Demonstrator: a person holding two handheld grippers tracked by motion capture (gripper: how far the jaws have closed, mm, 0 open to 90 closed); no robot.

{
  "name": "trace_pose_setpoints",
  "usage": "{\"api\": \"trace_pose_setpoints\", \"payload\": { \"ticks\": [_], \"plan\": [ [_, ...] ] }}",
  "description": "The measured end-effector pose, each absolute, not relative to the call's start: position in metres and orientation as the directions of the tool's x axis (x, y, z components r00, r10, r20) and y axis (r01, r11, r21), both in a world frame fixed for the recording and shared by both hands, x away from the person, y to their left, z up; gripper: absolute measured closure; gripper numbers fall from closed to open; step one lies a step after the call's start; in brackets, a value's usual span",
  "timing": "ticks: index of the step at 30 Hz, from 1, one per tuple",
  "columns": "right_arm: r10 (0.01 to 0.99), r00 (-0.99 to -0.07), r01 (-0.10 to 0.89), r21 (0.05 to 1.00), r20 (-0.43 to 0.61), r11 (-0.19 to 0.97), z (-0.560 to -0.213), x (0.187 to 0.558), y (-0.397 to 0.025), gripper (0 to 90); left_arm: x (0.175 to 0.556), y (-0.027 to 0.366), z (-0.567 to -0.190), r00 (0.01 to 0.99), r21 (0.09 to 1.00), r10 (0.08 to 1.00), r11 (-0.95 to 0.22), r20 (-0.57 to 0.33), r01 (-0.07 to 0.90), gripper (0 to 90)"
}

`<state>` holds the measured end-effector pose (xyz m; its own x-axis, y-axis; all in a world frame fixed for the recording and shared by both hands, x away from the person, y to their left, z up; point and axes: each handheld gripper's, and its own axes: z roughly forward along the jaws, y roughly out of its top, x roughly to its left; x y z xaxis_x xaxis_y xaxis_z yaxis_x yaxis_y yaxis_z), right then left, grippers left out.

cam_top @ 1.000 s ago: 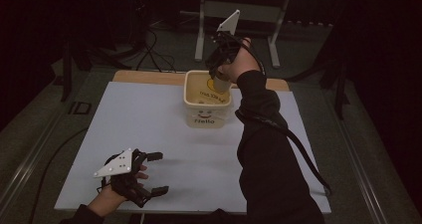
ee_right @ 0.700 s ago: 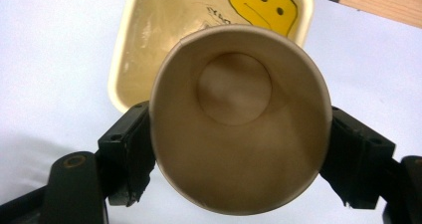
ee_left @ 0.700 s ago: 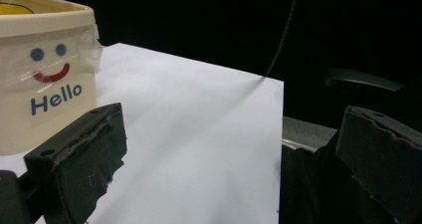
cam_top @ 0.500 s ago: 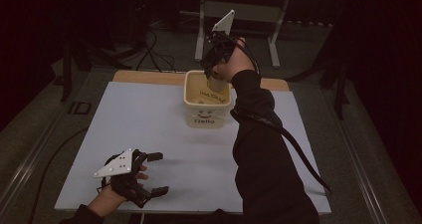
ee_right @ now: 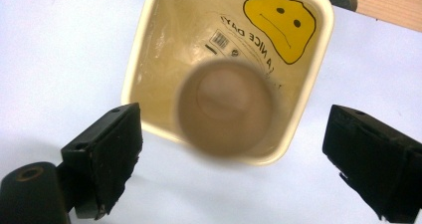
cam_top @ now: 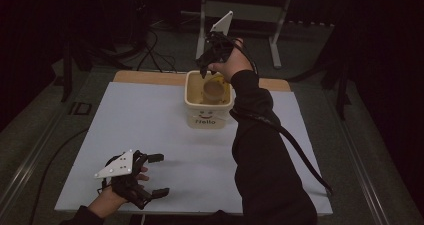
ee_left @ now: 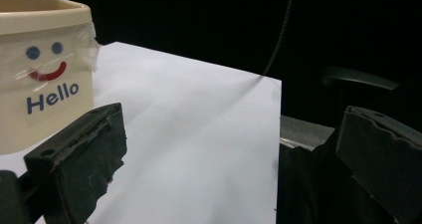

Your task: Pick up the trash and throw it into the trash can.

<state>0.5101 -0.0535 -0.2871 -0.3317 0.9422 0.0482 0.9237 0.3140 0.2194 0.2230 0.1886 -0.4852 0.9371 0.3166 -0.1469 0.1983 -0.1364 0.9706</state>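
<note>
Cup [ee_right: 226, 107] inside bucket [ee_right: 149, 59]; right gripper [ee_right: 234, 159] view reveals yellow face [ee_right: 281, 27].

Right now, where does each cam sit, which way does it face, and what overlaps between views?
High view: above the person's side, facing forward and down on the white tabletop; both forearms, left gripper and right gripper show.
Left gripper view: low over the table, looking sideways between its open jaws at the cream plastic bucket with a "Hello" smiley label.
Right gripper view: above the bucket, facing straight down between its open jaws into it, onto a brown paper cup.
Shared: the bucket appears in all three; the cup in high and right views.
</note>
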Motion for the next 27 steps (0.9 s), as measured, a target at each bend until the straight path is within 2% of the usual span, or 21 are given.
{"api": "trace_pose_setpoints", "payload": {
  "ticks": [16, 27],
  "plan": [
    [0.933, -0.354, 0.91, 0.255, 0.064, 0.328, -0.277, 0.506, -0.065, 8.3, 0.222, 0.189, -0.485, 0.936, 0.971, 0.318, -0.132, -0.148, 0.198, 0.5],
    [0.925, -0.374, 0.907, 0.235, 0.069, 0.349, -0.278, 0.501, -0.076, 8.7, 0.222, 0.19, -0.485, 0.936, 0.973, 0.317, -0.118, -0.152, 0.197, 0.5]
  ]
}}
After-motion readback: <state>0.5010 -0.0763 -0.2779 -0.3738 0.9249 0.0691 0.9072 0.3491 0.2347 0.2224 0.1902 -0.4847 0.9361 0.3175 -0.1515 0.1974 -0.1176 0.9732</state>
